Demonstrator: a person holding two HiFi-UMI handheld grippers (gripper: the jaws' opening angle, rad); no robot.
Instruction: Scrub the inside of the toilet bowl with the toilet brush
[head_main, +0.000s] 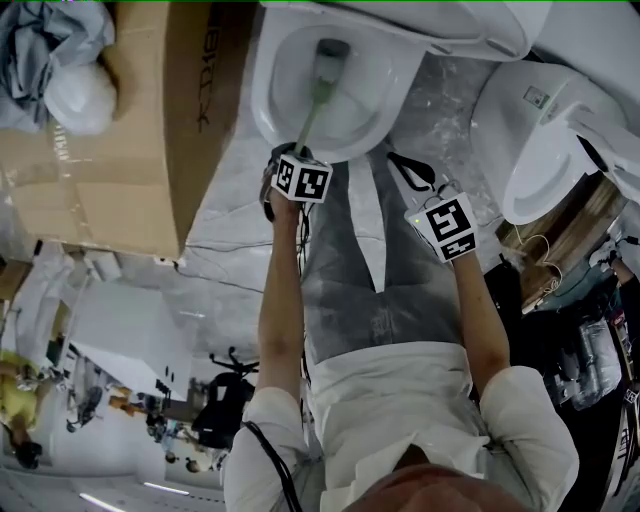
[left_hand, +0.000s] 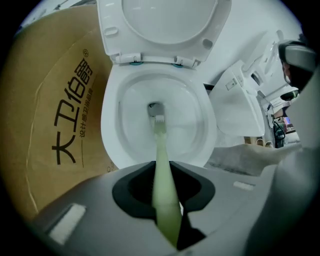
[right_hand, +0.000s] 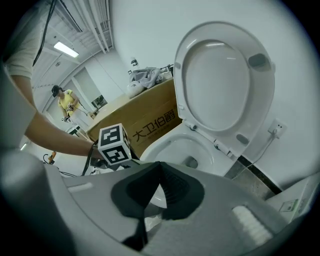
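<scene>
Left gripper (left_hand: 161, 174) over toilet brush (left_hand: 159, 142) handle-end

Left gripper (left_hand: 162, 180): jaws clamped on toilet brush (left_hand: 160, 147) handle
Brush head (left_hand: 158, 119): inside toilet bowl (left_hand: 111, 125), at the drain
Lid (left_hand: 165, 22): raised
Cardboard box (left_hand: 50, 115): left of bowl

Toilet bowl (left_hand: 111, 131): white, oval, uncovered, glossy interior. Toilet brush (left_hand: 160, 145): pale green handle, whitish bristle head, angled down into bowl, head at drain opening. Handle clamped in left gripper (left_hand: 164, 192).
</scene>
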